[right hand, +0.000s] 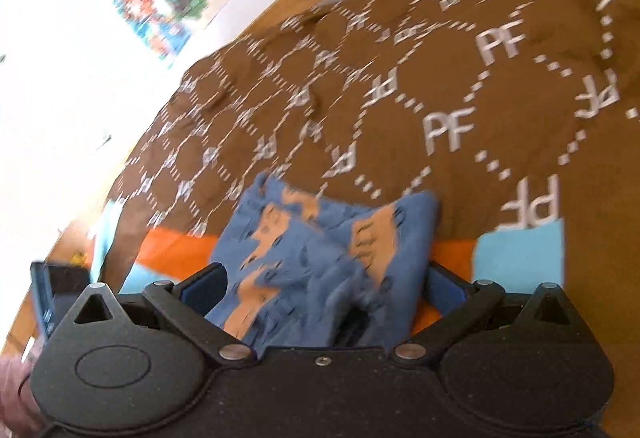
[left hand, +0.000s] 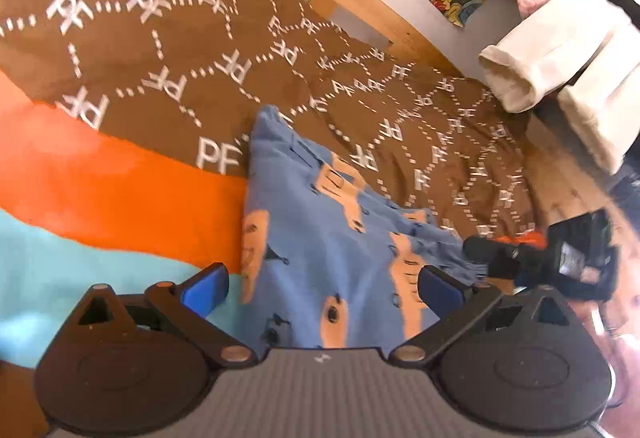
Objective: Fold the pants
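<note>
Lying on the brown blanket (left hand: 168, 49), the blue pants (left hand: 320, 238) sit bunched between both grippers. The left gripper (left hand: 322, 288) hangs over them, fingers spread, gripping nothing. The right gripper (right hand: 324, 284) is spread too, with cloth heaped between its fingers. White clothes (left hand: 560, 57) lie far right.

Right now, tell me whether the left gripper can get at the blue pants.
Probably yes. The left gripper is open, and the blue pants lie straight ahead between its fingers on the brown blanket, with nothing across them.
</note>
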A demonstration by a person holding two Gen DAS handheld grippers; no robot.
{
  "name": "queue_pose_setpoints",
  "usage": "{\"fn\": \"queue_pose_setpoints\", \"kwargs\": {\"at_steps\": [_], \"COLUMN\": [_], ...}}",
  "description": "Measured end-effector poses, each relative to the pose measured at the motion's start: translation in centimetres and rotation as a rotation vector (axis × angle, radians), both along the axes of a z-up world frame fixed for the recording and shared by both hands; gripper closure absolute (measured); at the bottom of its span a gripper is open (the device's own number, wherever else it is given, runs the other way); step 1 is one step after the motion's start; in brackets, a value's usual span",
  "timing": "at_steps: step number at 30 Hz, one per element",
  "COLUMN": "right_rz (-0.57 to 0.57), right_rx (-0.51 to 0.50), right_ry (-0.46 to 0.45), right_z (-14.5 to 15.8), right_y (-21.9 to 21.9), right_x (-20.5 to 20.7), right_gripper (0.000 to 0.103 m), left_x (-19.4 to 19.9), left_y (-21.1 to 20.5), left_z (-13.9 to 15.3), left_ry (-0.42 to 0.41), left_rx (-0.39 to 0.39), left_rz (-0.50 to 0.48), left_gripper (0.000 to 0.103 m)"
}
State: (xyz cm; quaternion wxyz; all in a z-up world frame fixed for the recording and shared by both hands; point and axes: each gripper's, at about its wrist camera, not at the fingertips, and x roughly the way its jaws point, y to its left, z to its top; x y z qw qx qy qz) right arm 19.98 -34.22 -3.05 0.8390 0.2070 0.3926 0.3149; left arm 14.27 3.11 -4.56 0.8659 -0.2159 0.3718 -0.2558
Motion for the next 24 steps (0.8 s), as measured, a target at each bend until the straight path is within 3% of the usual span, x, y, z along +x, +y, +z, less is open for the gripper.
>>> {"fn": "queue_pose_setpoints", "kwargs": {"at_steps": [2, 6, 9, 15, 18, 21, 24], "right_rz": [0.014, 0.023, 0.018, -0.125, -0.172, -0.224, -0.276], "right_rx": [0.011, 0.074, 0.092, 0.004, -0.030, -0.057, -0.091], "right_ry": [0.006, 0.047, 0.068, 0.065, 0.039, 0.038, 0.047], "right_z": [-0.1, -0.1, -0.1, 0.3, 0.2, 0.2, 0.2], "right_y": [0.1, -0.2, -0.4, 1.2, 1.9, 2.1, 1.7], "right_x": [-0.6, -1.7, -2.4, -3.7, -4.5, -4.9, -5.2], "right_gripper": [0.001, 0.001, 0.001, 0.001, 0.004, 0.017, 0.039], "left_x": [0.4, 0.9, 1.3, 0.7, 0.3, 0.1, -0.1], "left_y": [0.1, 0.2, 0.0, -1.4, -1.8, -1.8, -1.6], "left_z": [-0.2, -0.4, -0.5, -0.2, 0.1, 0.4, 0.5], "left_ry": [0.036, 0.072, 0.101, 0.065, 0.059, 0.058, 0.063], "left_rx": [-0.048, -0.064, -0.032, 0.079, 0.122, 0.163, 0.184], "left_rz": [-0.031, -0.043, -0.039, -0.068, -0.066, -0.048, -0.030], "left_gripper": [0.000, 0.001, 0.005, 0.005, 0.011, 0.021, 0.031]}}
